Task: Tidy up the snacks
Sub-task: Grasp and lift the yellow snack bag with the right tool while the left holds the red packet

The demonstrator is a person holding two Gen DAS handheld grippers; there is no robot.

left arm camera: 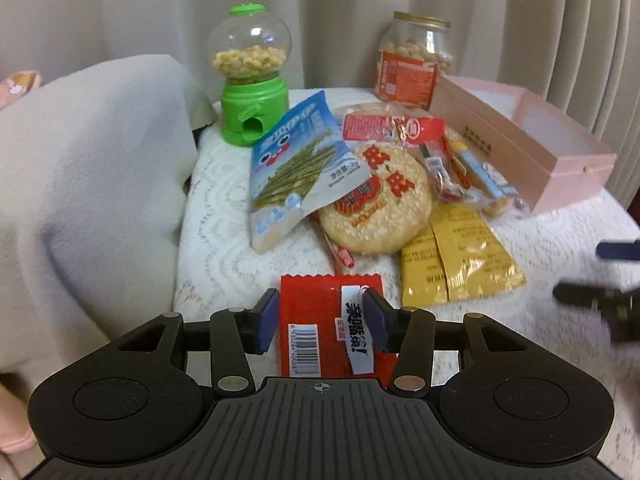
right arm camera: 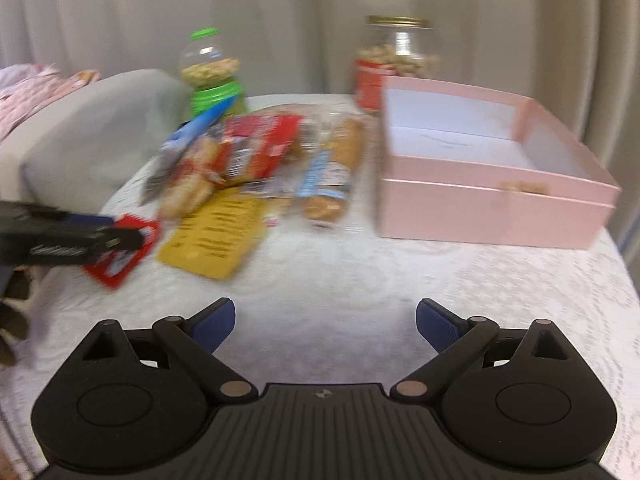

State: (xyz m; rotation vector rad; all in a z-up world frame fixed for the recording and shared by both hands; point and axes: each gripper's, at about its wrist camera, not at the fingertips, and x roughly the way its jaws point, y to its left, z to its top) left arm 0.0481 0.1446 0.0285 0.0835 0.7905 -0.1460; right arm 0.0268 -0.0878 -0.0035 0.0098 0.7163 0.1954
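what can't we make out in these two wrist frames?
- Red packet, left wrist view: near end hidden behind the left gripper body; whether the pads touch it is unclear.
- Snack pile, right wrist view: motion blur, labels unreadable.
- Pink box, left wrist view: floor hidden by its near wall.
- Right gripper: open, nothing between the fingers.

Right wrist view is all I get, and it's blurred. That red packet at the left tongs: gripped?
Observer: Not visibly. The flat red foil packet sits between the pads of the left tongs, with a gap at one pad.
Operator: Yellow thing beside it, one item?
Observer: Two yellow foil sachets, side by side.
Operator: What's under the blue bag?
Observer: The blue-and-white plastic snack bag overlaps a round rice cracker in a clear wrapper.
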